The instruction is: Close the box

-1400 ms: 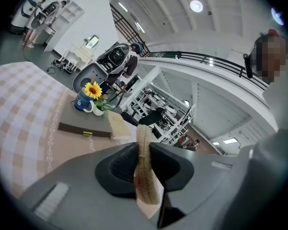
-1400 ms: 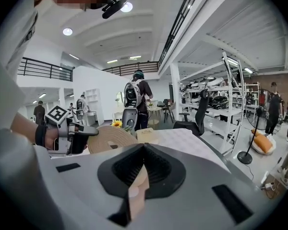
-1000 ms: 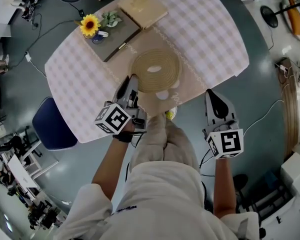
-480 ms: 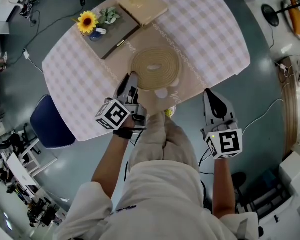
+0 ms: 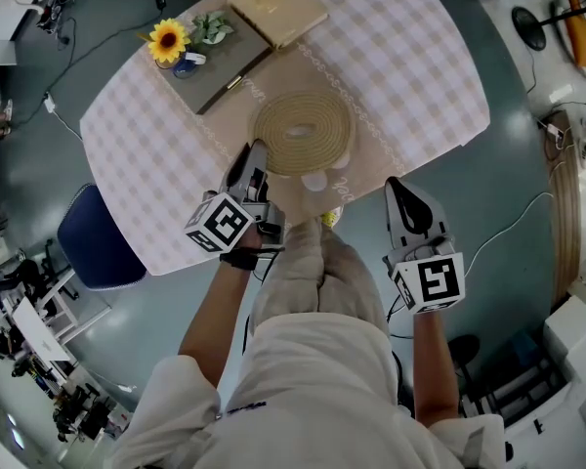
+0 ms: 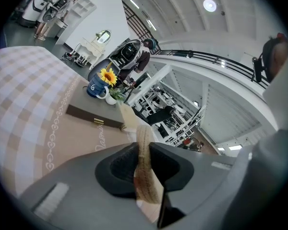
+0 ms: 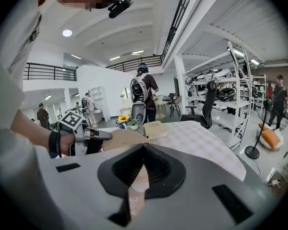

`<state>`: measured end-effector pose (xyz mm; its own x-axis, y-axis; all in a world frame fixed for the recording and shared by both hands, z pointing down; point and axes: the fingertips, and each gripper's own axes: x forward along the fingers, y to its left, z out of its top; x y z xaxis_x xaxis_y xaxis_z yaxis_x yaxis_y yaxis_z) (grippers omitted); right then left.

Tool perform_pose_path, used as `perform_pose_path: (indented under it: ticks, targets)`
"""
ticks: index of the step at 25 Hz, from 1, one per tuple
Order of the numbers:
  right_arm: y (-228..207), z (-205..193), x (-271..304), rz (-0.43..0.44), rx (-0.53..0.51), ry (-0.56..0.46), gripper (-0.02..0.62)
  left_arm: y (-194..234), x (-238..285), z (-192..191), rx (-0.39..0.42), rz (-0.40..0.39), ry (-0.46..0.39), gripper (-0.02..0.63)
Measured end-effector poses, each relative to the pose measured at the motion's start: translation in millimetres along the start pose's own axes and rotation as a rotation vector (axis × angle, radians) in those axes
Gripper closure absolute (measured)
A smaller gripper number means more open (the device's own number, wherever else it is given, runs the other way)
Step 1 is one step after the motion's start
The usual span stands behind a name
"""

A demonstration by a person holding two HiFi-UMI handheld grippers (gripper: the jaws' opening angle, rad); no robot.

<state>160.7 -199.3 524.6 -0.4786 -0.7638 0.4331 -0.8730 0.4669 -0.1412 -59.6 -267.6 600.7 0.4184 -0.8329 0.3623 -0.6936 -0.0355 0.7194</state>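
A tan box (image 5: 278, 10) lies shut at the table's far edge, also seen in the right gripper view (image 7: 155, 128). Beside it is a flat grey case (image 5: 220, 62) with a gold clasp. A round woven mat (image 5: 303, 130) lies on the beige runner mid-table. My left gripper (image 5: 257, 152), rolled onto its side, is shut on the mat's near-left rim, which shows edge-on as a woven strip between the jaws (image 6: 143, 150). My right gripper (image 5: 402, 186) hangs just off the table's near edge, jaws together (image 7: 143, 150), holding nothing.
A sunflower in a blue mug (image 5: 171, 39) stands on the grey case. The checked tablecloth (image 5: 410, 57) covers the oval table. A blue chair (image 5: 98, 237) sits at the table's left. A person with a backpack (image 7: 143, 92) stands beyond the table.
My right gripper has drifted slightly left toward the table edge. The left gripper has sunk a little nearer the cloth, still shut on the mat's rim.
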Motion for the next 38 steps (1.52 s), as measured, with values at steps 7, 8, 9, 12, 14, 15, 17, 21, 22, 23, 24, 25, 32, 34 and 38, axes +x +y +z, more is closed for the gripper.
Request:
perform_pose_path:
  ticks: [7,8,9,12,14,15,17,21,22,23,24,25,32,34,38]
  targets:
    - [7,-3,7,0.016,0.008,0.008,0.592,6,5,-1,0.025,0.016,0.013,0.532]
    - [8,-3,6,0.017,0.009,0.01,0.592,7,5,-2,0.032,0.019,0.016,0.532]
    - [8,-4,6,0.018,0.011,0.014,0.592,7,5,-4,0.036,0.022,0.017,0.532]
    - [8,-7,5,0.019,0.014,0.023,0.592,11,7,-6,0.037,0.034,0.017,0.532]
    - [7,-8,5,0.019,0.015,0.025,0.592,13,9,-5,0.041,0.039,0.016,0.532]
    - [6,-9,5,0.019,0.016,0.027,0.592,14,10,-4,0.042,0.041,0.015,0.532]
    - [4,-10,5,0.018,0.018,0.03,0.592,16,11,-5,0.045,0.045,0.017,0.532]
    - [3,-9,9,0.02,0.018,0.031,0.592,20,14,-5,0.058,0.056,0.023,0.531]
    - [3,-8,10,0.022,0.018,0.031,0.592,21,14,-5,0.06,0.059,0.023,0.531]
    - [4,-8,11,0.024,0.018,0.032,0.592,21,14,-6,0.063,0.062,0.024,0.531]
    - [4,-8,12,0.026,0.018,0.033,0.592,22,15,-6,0.065,0.065,0.025,0.531]
    - [3,-8,14,0.028,0.019,0.034,0.592,23,15,-6,0.069,0.067,0.026,0.531]
    - [4,-8,22,0.038,0.02,0.04,0.592,31,19,-9,0.084,0.085,0.038,0.528]
    - [4,-8,25,0.039,0.02,0.042,0.592,33,20,-9,0.082,0.089,0.041,0.528]
    - [3,-8,29,0.042,0.023,0.047,0.592,38,22,-9,0.079,0.097,0.045,0.526]
